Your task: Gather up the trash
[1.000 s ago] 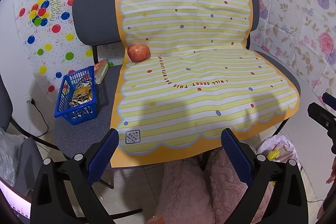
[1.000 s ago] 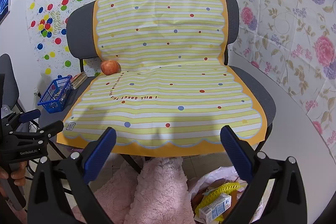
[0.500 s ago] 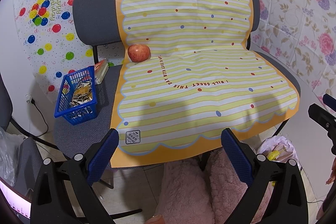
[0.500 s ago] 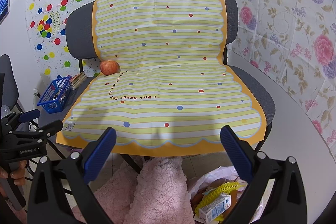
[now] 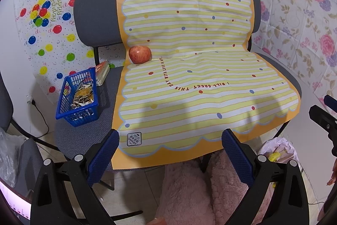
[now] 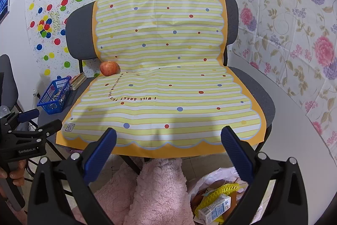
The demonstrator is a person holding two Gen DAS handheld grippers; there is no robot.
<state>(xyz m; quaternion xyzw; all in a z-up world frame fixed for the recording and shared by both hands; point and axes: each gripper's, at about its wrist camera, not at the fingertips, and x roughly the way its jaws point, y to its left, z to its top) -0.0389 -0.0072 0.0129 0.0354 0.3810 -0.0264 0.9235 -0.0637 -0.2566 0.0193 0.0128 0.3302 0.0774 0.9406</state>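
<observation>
Two grey chairs (image 6: 257,94) stand side by side under one yellow-striped sheet (image 6: 168,85) lettered "I WILL GREET THIS DAY WITH LOVE".

A trash bag (image 6: 212,180) sits on the floor below the seat edge, holding a small carton (image 6: 214,207) and yellow netting (image 6: 219,190). The left hand-held gripper (image 5: 170,153), marked "GenRobot.AI" in the right wrist view, and the right hand-held gripper (image 6: 168,149) both hover before the seat, jaws spread and empty. One blue basket (image 5: 79,96) of wrappers rests left of the sheet; one apple (image 5: 140,54) lies at the backrest.
</observation>
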